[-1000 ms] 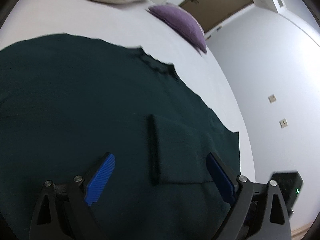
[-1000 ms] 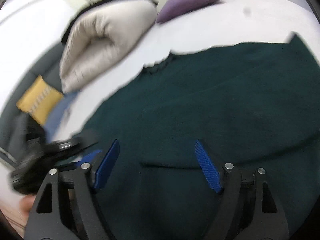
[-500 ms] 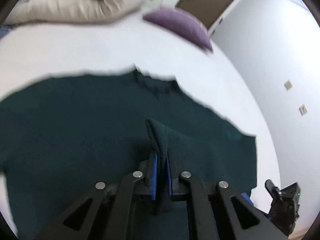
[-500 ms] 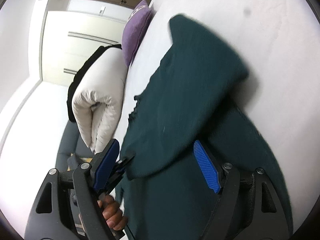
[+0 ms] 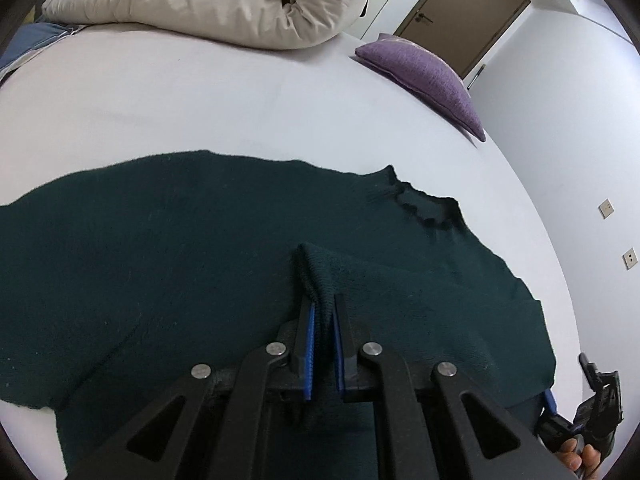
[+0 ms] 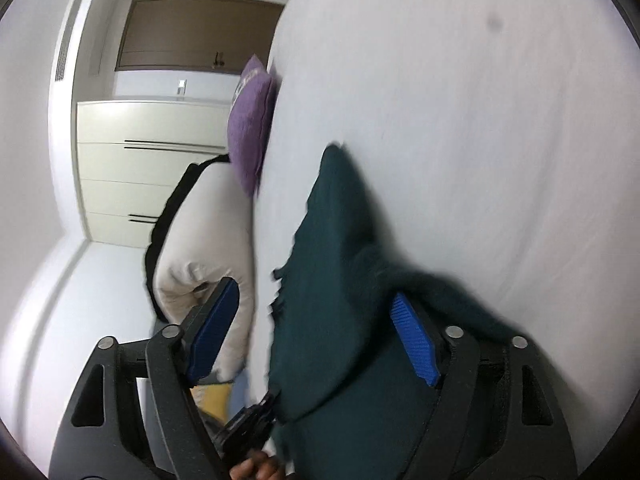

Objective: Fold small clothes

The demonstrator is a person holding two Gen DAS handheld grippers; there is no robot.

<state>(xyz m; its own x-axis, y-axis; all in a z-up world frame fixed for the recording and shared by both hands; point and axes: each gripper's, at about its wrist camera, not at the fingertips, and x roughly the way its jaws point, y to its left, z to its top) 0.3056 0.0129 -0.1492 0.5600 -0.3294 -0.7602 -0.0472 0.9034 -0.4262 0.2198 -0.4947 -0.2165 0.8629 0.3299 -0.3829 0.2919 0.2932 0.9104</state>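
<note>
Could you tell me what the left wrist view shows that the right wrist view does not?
Only the left wrist view shows the left gripper shut on a raised fold of the dark green sweater, the sweater's collar, a brown door and two wall sockets.

Only the right wrist view shows the right gripper with its fingers apart, and a cream wardrobe.

Both show the sweater, the white bed, the purple cushion and the rolled beige duvet.

A white bed (image 5: 168, 92) carries a dark green sweater (image 5: 160, 272) spread flat. Beyond the sweater lie a rolled beige duvet (image 5: 208, 0) and, beside the duvet, a purple cushion (image 5: 424, 76).
</note>
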